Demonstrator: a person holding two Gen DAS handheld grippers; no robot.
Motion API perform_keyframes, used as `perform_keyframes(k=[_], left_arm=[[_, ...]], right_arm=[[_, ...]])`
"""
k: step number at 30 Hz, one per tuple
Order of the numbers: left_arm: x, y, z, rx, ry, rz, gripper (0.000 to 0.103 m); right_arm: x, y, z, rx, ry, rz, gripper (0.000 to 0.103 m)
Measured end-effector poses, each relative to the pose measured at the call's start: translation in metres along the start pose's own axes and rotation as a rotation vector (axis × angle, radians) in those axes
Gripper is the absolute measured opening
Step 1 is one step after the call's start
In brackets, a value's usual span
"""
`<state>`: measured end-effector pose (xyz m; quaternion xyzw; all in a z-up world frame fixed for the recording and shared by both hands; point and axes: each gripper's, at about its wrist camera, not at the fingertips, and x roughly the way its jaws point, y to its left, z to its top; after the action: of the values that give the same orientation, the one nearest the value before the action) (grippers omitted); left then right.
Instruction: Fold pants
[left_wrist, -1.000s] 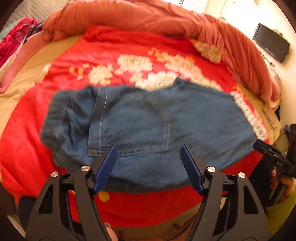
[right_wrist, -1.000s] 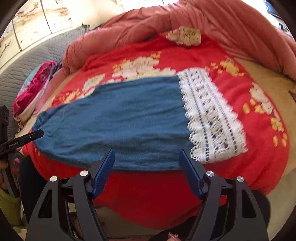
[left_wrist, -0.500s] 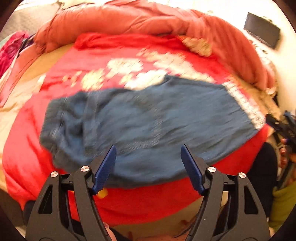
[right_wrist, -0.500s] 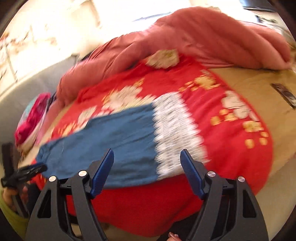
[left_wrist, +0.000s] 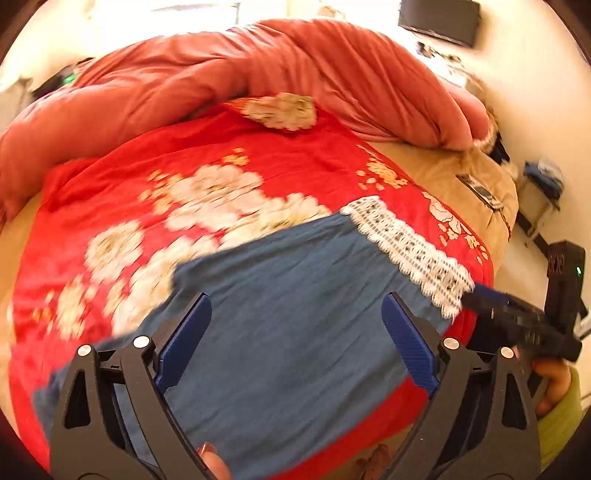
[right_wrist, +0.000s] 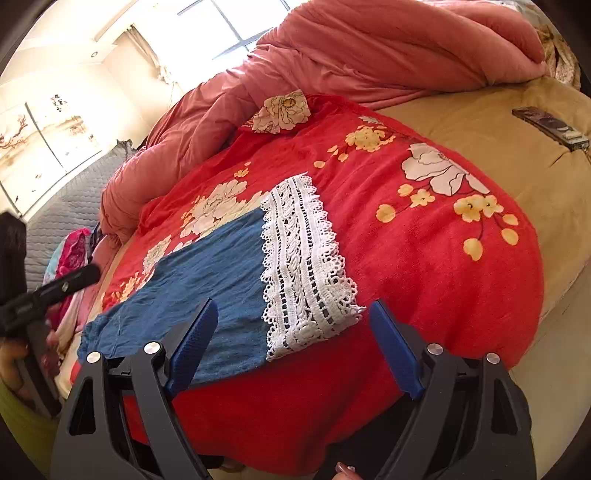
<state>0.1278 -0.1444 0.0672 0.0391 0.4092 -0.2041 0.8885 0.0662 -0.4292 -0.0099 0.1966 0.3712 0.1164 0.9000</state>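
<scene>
My left wrist camera looks down along its fingers at the pants (left_wrist: 280, 295) on the bed (left_wrist: 461, 173), close above. My right wrist camera faces their lace hem (right_wrist: 303, 266) from nearby. Both share pants, hem and red cover (right_wrist: 424, 258).

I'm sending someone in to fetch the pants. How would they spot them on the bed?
Look at the red floral sheet spread over the bed, in front of the heaped pink duvet. The pants lie flat on it: plain blue cloth, the only blue piece there, ending in a wide white lace cuff.
</scene>
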Motion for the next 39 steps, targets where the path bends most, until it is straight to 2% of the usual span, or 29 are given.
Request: perform_keyframes(k=[6, 10, 12, 13, 15, 17, 18, 23, 24, 31, 35, 37, 38, 39], left_arm=[[0.060, -0.023, 0.040, 0.090, 0.072, -0.043, 0.087], [0.101, -0.026, 0.062, 0.111, 0.120, -0.052, 0.087], [0.118, -0.026, 0.070, 0.111, 0.148, -0.075, 0.087], [0.126, -0.026, 0.074, 0.114, 0.162, -0.090, 0.086], [0.142, -0.028, 0.080, 0.130, 0.187, -0.120, 0.074], [0.156, -0.031, 0.085, 0.150, 0.207, -0.155, 0.069], [0.161, -0.034, 0.086, 0.159, 0.215, -0.172, 0.065], [0.183, -0.039, 0.090, 0.166, 0.247, -0.268, 0.062], [0.187, -0.040, 0.090, 0.170, 0.251, -0.278, 0.060], [0.213, -0.040, 0.089, 0.200, 0.298, -0.350, 0.060], [0.218, -0.035, 0.088, 0.175, 0.298, -0.406, 0.060], [0.217, -0.034, 0.087, 0.164, 0.298, -0.424, 0.056], [0.215, -0.035, 0.087, 0.163, 0.299, -0.443, 0.047], [0.214, -0.036, 0.086, 0.165, 0.300, -0.444, 0.044]], right_arm=[[0.010, -0.005, -0.002, 0.027, 0.011, -0.001, 0.083], [0.015, -0.007, -0.002, 0.044, 0.009, 0.017, 0.084], [0.015, -0.008, -0.001, 0.050, -0.005, 0.023, 0.070], [0.015, -0.009, -0.001, 0.053, -0.008, 0.022, 0.068], [0.015, -0.012, -0.002, 0.063, -0.010, 0.029, 0.062], [0.013, -0.014, -0.002, 0.069, -0.025, 0.035, 0.057], [0.013, -0.014, -0.002, 0.068, -0.030, 0.043, 0.057], [0.020, -0.013, 0.002, 0.062, -0.016, 0.070, 0.056], [0.024, -0.012, 0.003, 0.057, -0.005, 0.080, 0.052], [0.041, -0.010, 0.007, 0.058, 0.040, 0.103, 0.052], [0.049, -0.012, 0.011, 0.071, 0.049, 0.112, 0.051], [0.052, -0.011, 0.012, 0.060, 0.051, 0.108, 0.044], [0.051, -0.011, 0.011, 0.059, 0.051, 0.112, 0.035], [0.052, -0.012, 0.011, 0.061, 0.055, 0.123, 0.029]])
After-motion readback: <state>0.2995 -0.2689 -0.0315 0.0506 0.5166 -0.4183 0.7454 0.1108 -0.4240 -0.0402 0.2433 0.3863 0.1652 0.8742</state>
